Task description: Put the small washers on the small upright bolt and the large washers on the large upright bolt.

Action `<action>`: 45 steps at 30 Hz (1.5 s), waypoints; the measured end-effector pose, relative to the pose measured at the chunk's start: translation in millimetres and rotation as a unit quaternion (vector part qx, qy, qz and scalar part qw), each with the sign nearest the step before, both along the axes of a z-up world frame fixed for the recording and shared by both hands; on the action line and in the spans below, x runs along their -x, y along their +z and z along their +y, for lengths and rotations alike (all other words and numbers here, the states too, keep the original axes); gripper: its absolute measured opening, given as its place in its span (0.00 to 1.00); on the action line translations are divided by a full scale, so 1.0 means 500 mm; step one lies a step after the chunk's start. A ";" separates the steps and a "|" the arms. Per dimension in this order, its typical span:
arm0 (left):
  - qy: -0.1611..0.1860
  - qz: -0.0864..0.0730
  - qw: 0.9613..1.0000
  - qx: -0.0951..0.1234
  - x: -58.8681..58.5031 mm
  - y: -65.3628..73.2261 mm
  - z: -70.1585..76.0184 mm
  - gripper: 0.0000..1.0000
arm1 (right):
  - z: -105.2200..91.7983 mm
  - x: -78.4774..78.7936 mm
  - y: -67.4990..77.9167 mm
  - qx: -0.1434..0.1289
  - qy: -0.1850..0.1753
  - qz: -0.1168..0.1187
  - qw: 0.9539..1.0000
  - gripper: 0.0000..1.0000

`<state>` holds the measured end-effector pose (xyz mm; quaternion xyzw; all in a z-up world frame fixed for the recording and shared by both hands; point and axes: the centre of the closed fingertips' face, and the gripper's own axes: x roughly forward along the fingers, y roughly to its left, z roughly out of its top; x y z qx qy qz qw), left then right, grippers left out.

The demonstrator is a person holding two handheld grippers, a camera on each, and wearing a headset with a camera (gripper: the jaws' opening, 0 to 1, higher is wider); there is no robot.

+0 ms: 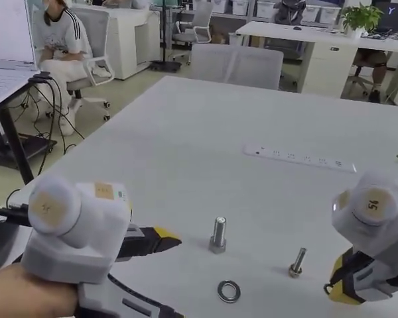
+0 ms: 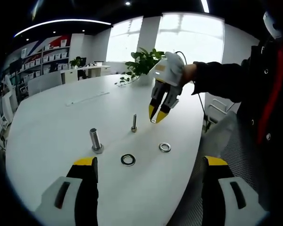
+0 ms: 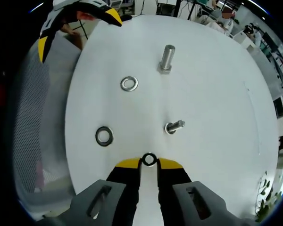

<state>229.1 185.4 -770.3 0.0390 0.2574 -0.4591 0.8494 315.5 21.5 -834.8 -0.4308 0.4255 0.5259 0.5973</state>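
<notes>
Clear gap btwn large bolt (image 1: pixel 217 235) & small bolt (image 1: pixel 297 262).

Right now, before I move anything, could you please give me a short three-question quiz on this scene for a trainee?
1. True or false: the left gripper is open and holds nothing.
2. How many loose washers lie on the table? A one, B two, C five.
3. Fill in: the right gripper is shut on a ____.
Key: 1 true; 2 B; 3 washer.
</notes>
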 end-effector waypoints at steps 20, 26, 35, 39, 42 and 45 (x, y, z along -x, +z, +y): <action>0.007 -0.004 1.000 0.002 -0.003 0.005 0.006 0.92 | 0.049 -0.038 0.057 -0.014 0.019 -0.028 0.999 0.14; 0.008 -0.003 1.000 0.002 -0.004 0.004 0.009 0.92 | 0.069 -0.044 0.062 -0.019 0.026 -0.033 0.999 0.14; 0.014 -0.002 1.000 0.003 -0.008 0.002 0.017 0.92 | 0.080 -0.063 0.055 -0.015 0.032 -0.034 0.999 0.14; 0.015 0.000 1.000 0.004 -0.009 0.000 0.017 0.91 | 0.084 -0.070 0.051 -0.013 0.035 -0.033 0.999 0.14; 0.015 0.002 1.000 0.003 -0.010 -0.003 0.018 0.91 | 0.087 -0.074 0.048 -0.012 0.037 -0.031 0.999 0.14; 0.016 0.003 1.000 0.004 -0.011 -0.005 0.020 0.91 | 0.088 -0.078 0.043 -0.010 0.038 -0.029 0.999 0.14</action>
